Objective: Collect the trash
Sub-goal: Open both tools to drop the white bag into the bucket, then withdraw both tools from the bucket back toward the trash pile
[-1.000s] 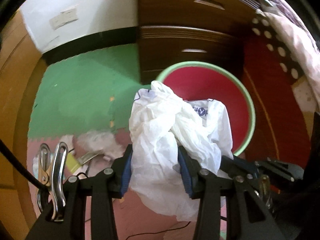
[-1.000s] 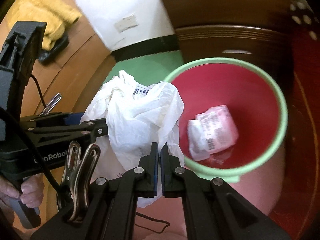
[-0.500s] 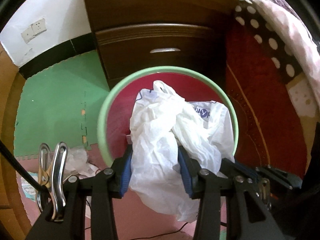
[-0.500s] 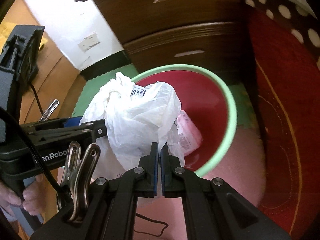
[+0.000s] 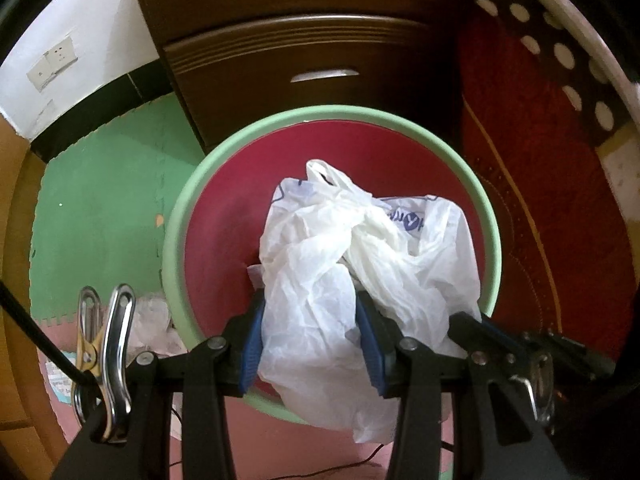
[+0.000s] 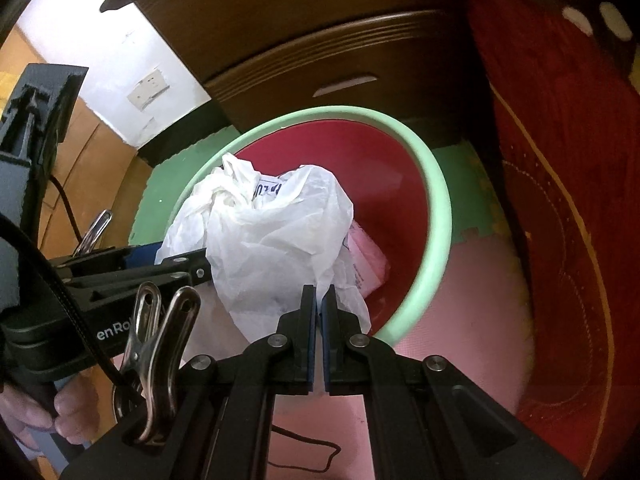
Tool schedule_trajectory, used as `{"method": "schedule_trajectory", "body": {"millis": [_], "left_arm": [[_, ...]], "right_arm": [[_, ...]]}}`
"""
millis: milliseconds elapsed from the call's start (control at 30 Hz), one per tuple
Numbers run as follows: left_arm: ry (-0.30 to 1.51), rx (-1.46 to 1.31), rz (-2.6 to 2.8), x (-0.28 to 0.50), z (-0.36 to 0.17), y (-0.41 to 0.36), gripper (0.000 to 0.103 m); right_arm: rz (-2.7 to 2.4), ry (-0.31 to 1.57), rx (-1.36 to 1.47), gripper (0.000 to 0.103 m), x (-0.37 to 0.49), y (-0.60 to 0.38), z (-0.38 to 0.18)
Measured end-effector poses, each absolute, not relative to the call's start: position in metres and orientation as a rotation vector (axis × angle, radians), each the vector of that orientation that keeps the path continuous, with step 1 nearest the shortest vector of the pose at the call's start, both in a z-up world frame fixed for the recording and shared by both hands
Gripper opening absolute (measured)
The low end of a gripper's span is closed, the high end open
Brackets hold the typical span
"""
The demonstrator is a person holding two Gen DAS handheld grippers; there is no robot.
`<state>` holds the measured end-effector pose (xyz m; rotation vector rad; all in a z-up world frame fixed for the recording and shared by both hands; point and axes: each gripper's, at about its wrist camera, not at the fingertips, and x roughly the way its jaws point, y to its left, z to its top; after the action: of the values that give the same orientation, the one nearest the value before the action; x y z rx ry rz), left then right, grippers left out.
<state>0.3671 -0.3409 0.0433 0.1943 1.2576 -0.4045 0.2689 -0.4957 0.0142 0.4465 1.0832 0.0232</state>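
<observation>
While your left gripper (image 5: 310,336) is clamped on the crumpled white bag (image 5: 352,264) over the red bin (image 5: 332,114), the right gripper (image 6: 319,300) pinches its edge. One pink packet (image 6: 366,258) is already inside; scraps (image 5: 150,316) remain on the floor.

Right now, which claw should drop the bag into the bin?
Left. The left claw grips the bag's bulk over the bin; the right claw only pinches an edge.

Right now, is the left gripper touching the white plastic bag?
Touching. The left wrist view shows the left gripper with both blue pads pressed into the white plastic bag, bunching it above the bin.
</observation>
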Motion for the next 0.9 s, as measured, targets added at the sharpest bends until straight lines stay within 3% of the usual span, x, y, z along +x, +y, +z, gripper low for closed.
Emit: {"method": "schedule_trajectory", "body": {"millis": [400,900], "left_arm": [[1.266,0.160,-0.441,0.377,0.034,-0.343,0.045],[1.257,0.100,-0.447,0.377,0.047,-0.319,0.045]], "right_arm": [[-0.053,1.078,0.435,0.008,0.269,-0.502,0.011],[-0.119,1.035,0.420,0.038,0.267,-0.496,0.023]]}}
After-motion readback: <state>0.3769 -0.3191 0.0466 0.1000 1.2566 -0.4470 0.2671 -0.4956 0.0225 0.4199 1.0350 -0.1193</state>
